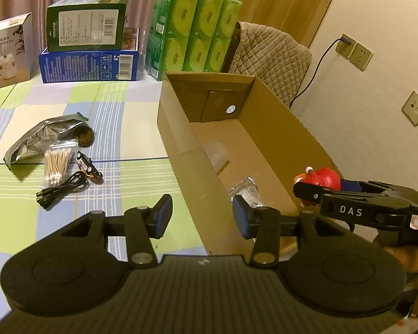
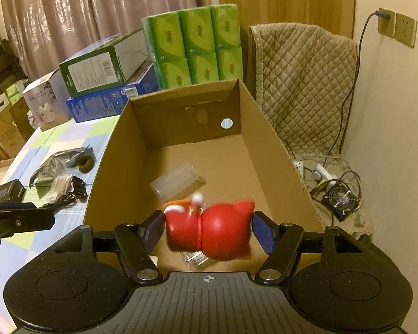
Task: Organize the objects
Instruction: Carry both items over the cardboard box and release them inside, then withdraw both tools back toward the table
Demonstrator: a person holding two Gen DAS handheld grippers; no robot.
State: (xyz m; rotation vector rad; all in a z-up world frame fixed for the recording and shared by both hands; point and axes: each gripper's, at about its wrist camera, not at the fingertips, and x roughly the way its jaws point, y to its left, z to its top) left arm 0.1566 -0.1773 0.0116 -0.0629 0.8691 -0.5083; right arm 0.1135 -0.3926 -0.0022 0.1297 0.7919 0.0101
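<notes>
An open cardboard box (image 1: 175, 128) stands on the checked tablecloth. My right gripper (image 2: 209, 231) hangs over its near end, shut on a red toy figure (image 2: 225, 236) that looks blurred. A clear plastic case (image 2: 178, 183) and a shiny packet (image 1: 246, 192) lie on the box floor. My left gripper (image 1: 200, 206) hovers open over the box's left wall with nothing between its blue pads. To its left on the cloth lie a bag of cotton swabs (image 1: 57, 164), a black cable (image 1: 61, 189), a small toy car (image 1: 87, 165) and a silver foil pouch (image 1: 41, 136).
At the table's back are a blue and a green carton (image 1: 89, 66), a white humidifier box (image 1: 8, 53) and a pack of green tissues (image 1: 192, 33). A quilted chair (image 2: 303, 83) stands beyond the box. A small fan (image 2: 341, 200) and cables lie on the floor at right.
</notes>
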